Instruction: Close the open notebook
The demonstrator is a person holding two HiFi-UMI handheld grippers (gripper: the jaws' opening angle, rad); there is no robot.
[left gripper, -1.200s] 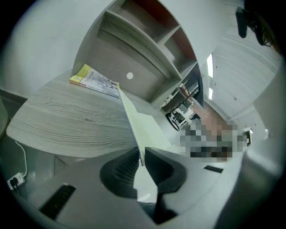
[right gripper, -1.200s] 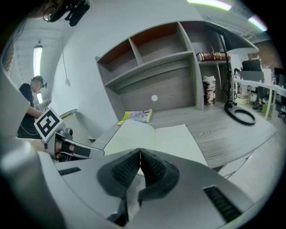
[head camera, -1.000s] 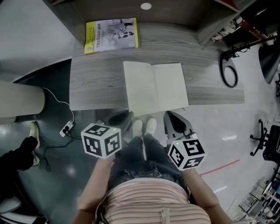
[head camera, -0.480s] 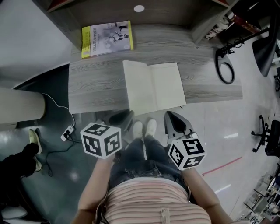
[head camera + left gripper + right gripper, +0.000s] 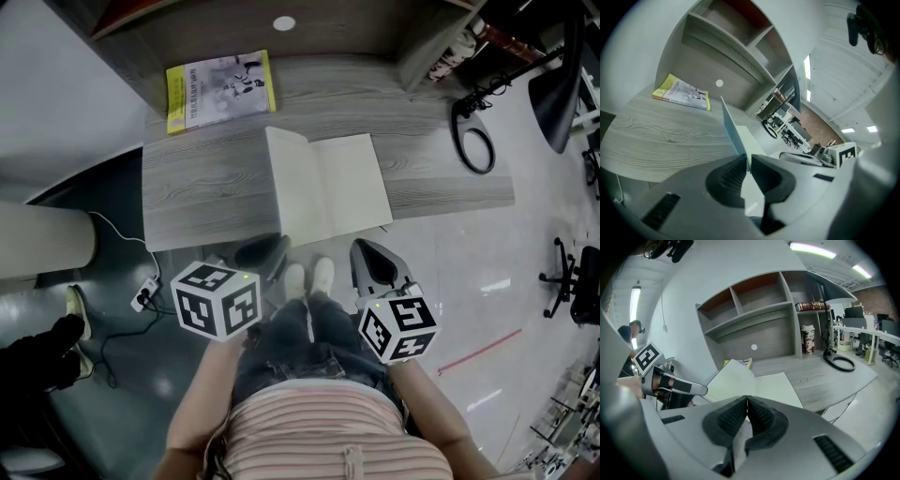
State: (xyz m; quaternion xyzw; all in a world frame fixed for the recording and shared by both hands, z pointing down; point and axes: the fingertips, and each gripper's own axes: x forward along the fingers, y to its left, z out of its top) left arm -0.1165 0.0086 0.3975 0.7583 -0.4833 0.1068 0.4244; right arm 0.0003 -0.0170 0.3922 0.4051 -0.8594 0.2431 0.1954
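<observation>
Although the notebook point(image 5: 323, 187) lies open on the grey wood desk point(image 5: 206, 187), neither gripper touches it. It sits toward the middle of the desk, with its near edge reaching the desk's near edge. Its right page lies flat, while its left page is tilted up from the spine, as the left gripper view shows clearly. Both pages look blank.

At the near left, the left gripper point(image 5: 262, 251) hovers off the desk, just short of the notebook's near left corner. In the left gripper view its jaws are drawn almost together, with only a thin slit between the ribbed pads point(image 5: 733, 171) and nothing held there. At the near right, the right gripper point(image 5: 375, 264) also hovers off the desk, close to the notebook's near right corner. In the right gripper view its pads point(image 5: 761, 416) meet at the tips and hold nothing.

Far left on the desk, well apart from the notebook, lies a yellow book point(image 5: 218, 89). At the right end of the desk, a black ring point(image 5: 475, 150) rests on the surface, beside the wooden shelf unit point(image 5: 754, 310) that rises along the far side. Below the desk's near edge, the person's white shoes point(image 5: 309, 274) stand on the floor between the two grippers.
</observation>
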